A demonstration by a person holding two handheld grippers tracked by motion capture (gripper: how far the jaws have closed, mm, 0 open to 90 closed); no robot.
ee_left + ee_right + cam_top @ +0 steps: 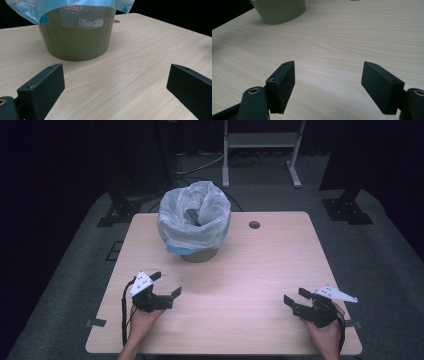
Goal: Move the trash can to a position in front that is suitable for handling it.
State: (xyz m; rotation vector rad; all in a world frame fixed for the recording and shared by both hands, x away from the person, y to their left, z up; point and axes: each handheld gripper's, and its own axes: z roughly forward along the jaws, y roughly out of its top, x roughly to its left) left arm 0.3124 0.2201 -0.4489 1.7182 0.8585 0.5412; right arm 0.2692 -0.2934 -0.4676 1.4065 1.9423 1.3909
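An olive-green bin [199,254] lined with a pale blue plastic bag [194,217] stands at the back middle of the wooden table [260,265]. In the left gripper view the bin [76,37] rises just ahead, with a "FASHION" label. My left gripper [166,285] rests near the table's front left, open, nothing between its jaws. My right gripper [296,297] rests at the front right, also open and empty. The right gripper view catches the bin's base [279,11] at the upper left, beyond its own gripper [328,75].
A round cable hole [254,225] sits in the table right of the bin. Behind the table stand a white metal frame [262,150] and black stands [347,205] on the grey carpet. Bare wood lies between both grippers.
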